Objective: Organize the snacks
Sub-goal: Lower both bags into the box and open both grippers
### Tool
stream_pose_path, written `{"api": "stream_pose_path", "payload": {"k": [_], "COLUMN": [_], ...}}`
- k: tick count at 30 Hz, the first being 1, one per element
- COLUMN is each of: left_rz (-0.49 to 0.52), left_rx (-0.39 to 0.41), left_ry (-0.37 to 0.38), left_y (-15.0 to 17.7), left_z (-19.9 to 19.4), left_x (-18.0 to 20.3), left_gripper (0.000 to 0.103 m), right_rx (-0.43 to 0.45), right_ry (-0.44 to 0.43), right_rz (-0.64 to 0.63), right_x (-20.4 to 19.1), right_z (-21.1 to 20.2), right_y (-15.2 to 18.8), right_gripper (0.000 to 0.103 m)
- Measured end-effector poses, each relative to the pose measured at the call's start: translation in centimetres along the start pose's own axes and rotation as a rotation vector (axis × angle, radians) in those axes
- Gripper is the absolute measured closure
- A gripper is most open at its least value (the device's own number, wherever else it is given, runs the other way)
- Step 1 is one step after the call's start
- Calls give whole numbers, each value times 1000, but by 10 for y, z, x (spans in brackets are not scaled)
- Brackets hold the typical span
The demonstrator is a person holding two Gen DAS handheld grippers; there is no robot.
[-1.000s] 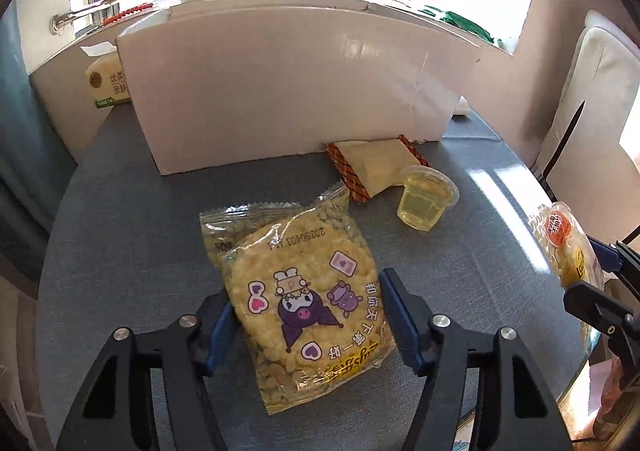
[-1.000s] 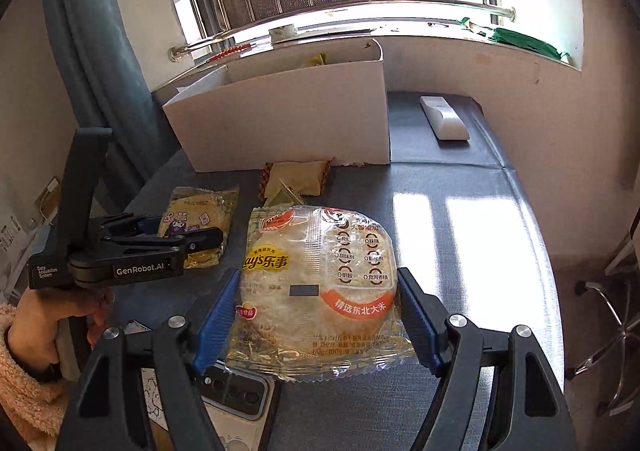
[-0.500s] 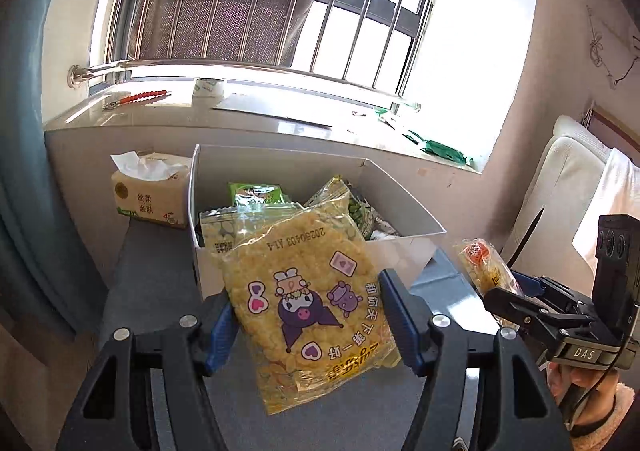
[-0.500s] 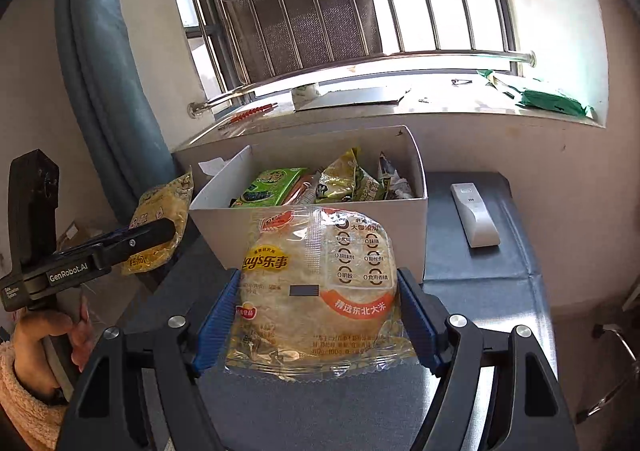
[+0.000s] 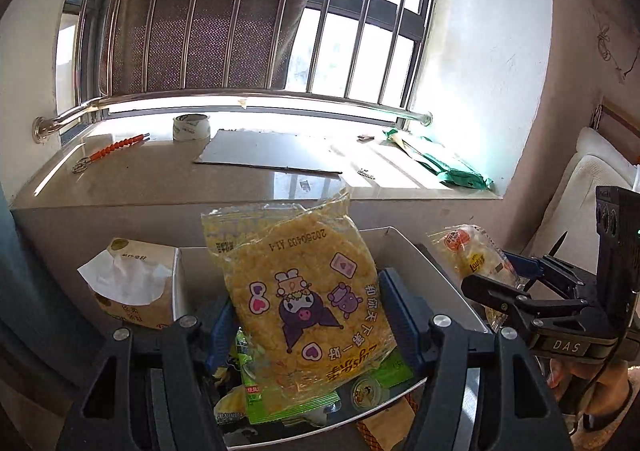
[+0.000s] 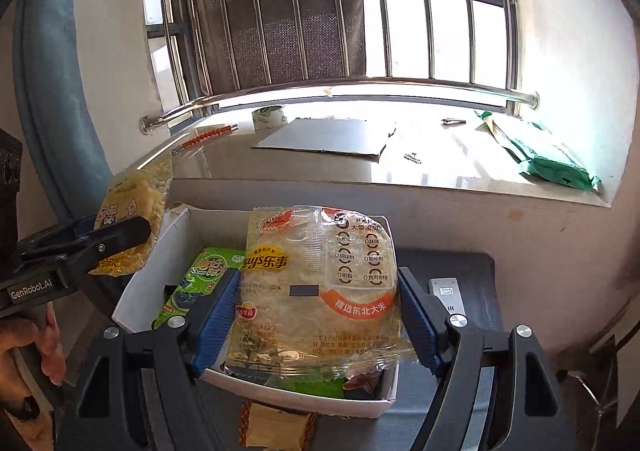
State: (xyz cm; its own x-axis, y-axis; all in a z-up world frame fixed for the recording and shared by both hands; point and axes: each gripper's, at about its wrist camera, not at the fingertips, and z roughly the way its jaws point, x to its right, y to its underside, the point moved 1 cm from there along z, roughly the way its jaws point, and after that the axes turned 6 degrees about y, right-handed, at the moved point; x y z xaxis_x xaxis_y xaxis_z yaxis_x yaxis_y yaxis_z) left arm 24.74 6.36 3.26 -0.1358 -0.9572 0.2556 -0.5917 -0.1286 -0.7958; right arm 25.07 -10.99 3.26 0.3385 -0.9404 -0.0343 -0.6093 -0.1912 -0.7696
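My left gripper holds a yellow puffed-snack bag with cartoon stickers upright over the open white box. Its jaws are opening, and the bag still stands between the blue pads and touches both. My right gripper is shut on a clear Lay's rice-cracker bag, held above the box near its front wall. Each gripper shows in the other's view with its bag: the yellow bag at the left, the cracker bag at the right.
Green snack packets lie inside the box. A tissue box stands to its left and a white remote lies to its right. A brown packet sits before the box. The windowsill behind carries a tape roll.
Both grippers rose off the table with their bags and moved forward; the box, seen from the front before, is now beneath them with its inside in view.
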Motion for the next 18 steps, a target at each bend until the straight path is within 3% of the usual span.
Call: {"api": "stream_pose_path", "payload": {"k": [1, 2, 3, 7, 9, 12, 15, 18], "left_rz": [-2, 20, 43, 59, 40, 40, 87, 120], "left_rx": [-33, -70, -88, -94, -70, -35, 4, 41], "left_ry": [-5, -10, -33, -56, -66, -27, -59, -31], "left_y": [0, -1, -1, 5, 7, 12, 15, 23], "left_z": [9, 17, 22, 17, 6, -12, -35, -61], "left_x": [-1, 1, 3, 7, 6, 8, 15, 26], "left_gripper": [23, 7, 0, 0, 0, 0, 0, 0], "right_rx": [-6, -11, -32, -72, -79, -44, -5, -3], "right_ry": [-4, -14, -20, 23, 3, -24, -91, -124], "right_rz": [8, 8, -6, -92, -96, -86, -88, -118], "right_x": [3, 3, 1, -7, -8, -9, -14, -24], "right_z": [3, 6, 9, 10, 6, -7, -25, -39], "right_y": [0, -2, -2, -1, 2, 7, 11, 17], "right_gripper": [23, 21, 14, 6, 0, 0, 0, 0]}}
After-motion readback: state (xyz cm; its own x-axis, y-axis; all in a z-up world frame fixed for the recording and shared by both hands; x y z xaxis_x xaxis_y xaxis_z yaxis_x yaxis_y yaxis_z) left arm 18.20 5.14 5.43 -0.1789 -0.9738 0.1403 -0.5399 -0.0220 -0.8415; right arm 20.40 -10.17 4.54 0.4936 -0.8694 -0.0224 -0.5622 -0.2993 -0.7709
